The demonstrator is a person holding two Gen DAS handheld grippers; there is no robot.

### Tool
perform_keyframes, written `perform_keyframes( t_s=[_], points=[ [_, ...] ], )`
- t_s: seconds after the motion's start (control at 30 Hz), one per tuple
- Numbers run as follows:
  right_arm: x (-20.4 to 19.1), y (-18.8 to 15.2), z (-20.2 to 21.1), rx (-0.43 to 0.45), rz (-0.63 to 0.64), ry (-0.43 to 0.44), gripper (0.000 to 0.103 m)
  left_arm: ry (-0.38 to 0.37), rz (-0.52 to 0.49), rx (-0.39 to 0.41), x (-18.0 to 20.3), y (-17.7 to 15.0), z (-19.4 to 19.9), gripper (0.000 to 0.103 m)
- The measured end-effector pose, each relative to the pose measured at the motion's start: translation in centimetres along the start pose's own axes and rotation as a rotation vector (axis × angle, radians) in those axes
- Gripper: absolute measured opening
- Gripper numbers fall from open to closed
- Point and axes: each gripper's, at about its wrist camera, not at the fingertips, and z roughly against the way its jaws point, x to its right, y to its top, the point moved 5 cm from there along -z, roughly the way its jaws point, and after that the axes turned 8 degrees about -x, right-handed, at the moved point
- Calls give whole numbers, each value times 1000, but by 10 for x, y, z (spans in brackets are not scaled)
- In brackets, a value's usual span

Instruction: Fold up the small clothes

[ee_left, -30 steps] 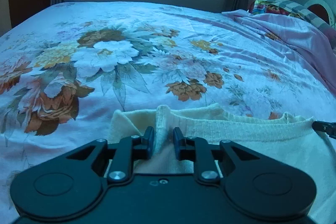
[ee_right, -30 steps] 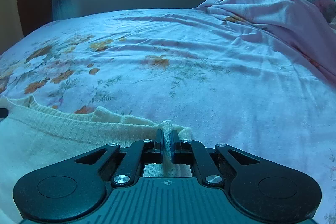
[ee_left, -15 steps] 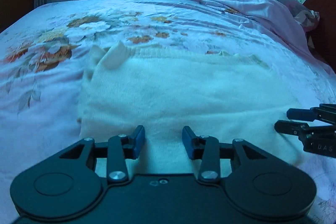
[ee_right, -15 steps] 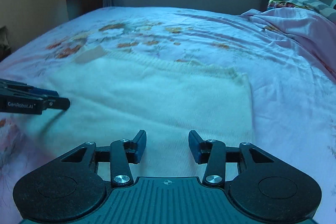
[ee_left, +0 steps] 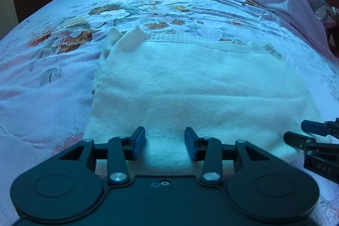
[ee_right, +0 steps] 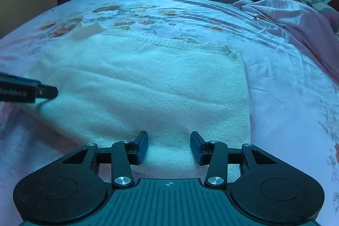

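Fingers [ee_left: 138, 146] of both the left gripper [ee_left: 164, 146] and right gripper [ee_right: 168, 147] stand apart over the sweater's [ee_left: 201, 86] near edge; next, pinch that edge evenly at both corners.

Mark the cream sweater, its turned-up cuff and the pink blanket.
cream sweater [ee_left: 201, 86]: left wrist view, middle of folded body.
turned-up cuff [ee_left: 132, 39]: left wrist view, its ribbed end.
pink blanket [ee_right: 296, 20]: right wrist view, bunched folds.
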Motion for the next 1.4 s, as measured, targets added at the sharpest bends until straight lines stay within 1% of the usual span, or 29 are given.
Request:
perform_keyframes(
  t_s=[0.07, 0.1, 0.13, 0.2, 0.27, 0.3, 0.4, 0.47, 0.5, 0.6, 0.67, 0.7, 0.77, 0.8, 0.87, 0.9, 0.97, 1.03, 1.07, 1.1, 1.13, 1.17, 1.2, 1.23, 1.27, 1.3, 1.33, 1.37, 1.4],
  points=[
    [2, -1, 9, 38, -45, 10, 44, 0, 7, -5, 0, -2, 2, 40],
    [1, -4, 6, 20, -42, -5, 44, 4, 9, -6, 1, -3, 1, 40],
    [1, -10, -3, -26, -30, -24, 44, 8, 12, -8, 1, -3, 1, 40],
    [2, -14, -2, -13, -47, -23, 44, 19, 16, -9, 3, -4, 1, 41],
    [3, -11, 5, -19, -65, -10, 44, 18, 20, -11, 4, -5, 5, 42],
    [5, -9, 10, -7, -79, -7, 44, 12, 19, -13, 4, -5, 7, 43],
    [21, -6, 20, 9, -134, -23, 45, 14, 28, 2, -2, -5, 15, 46],
    [35, -9, 22, 1, -162, -38, 54, 32, 49, 20, -10, -4, 20, 51],
    [41, -10, 23, -1, -173, -55, 61, 38, 62, 27, -16, -3, 22, 53],
    [60, -14, 24, -11, -213, -74, 62, 65, 92, 48, -31, 1, 25, 58],
    [69, -16, 21, -31, -251, -58, 62, 72, 103, 52, -38, 3, 23, 64],
    [71, -16, 17, -48, -270, -33, 62, 82, 98, 48, -41, 4, 20, 66],
    [72, -16, 12, -68, -291, 5, 63, 112, 87, 41, -46, 5, 13, 67],
    [73, -14, 11, -69, -297, 17, 67, 124, 87, 38, -49, 4, 10, 69],
    [71, -12, 8, -79, -303, 57, 67, 135, 104, 27, -56, 3, 4, 74],
    [69, -10, 7, -86, -301, 78, 66, 120, 121, 21, -61, 1, 1, 76],
    [66, -7, 2, -98, -286, 87, 60, 64, 151, 2, -65, -1, -4, 75],
    [65, -6, 1, -98, -284, 102, 40, 30, 174, -6, -69, -2, -7, 73],
    [65, -6, 1, -96, -286, 110, 35, 20, 174, -8, -69, -2, -8, 69],
    [65, -5, 1, -94, -280, 101, 32, 15, 167, -9, -68, 0, -7, 62],
    [64, -3, 2, -85, -265, 86, 32, 11, 158, -7, -66, 2, -5, 56],
    [63, 0, 5, -65, -244, 54, 33, 10, 149, 0, -64, 6, -2, 55],
    [63, 2, 8, -41, -228, 12, 35, 20, 143, 14, -63, 11, -1, 57],
    [64, 7, 10, -20, -210, -24, 39, 30, 144, 25, -63, 15, 0, 67],
    [64, 10, 12, -2, -198, -48, 40, 40, 154, 36, -65, 19, 0, 73],
    [64, 15, 15, 17, -186, -85, 40, 46, 166, 41, -67, 23, -1, 81],
    [63, 20, 18, 40, -178, -108, 40, 50, 177, 42, -70, 26, -3, 82],
    [61, 28, 20, 72, -171, -112, 40, 46, 185, 38, -72, 30, -6, 82],
    [56, 34, 20, 86, -163, -95, 40, 37, 190, 29, -73, 33, -10, 81]
  ],
)
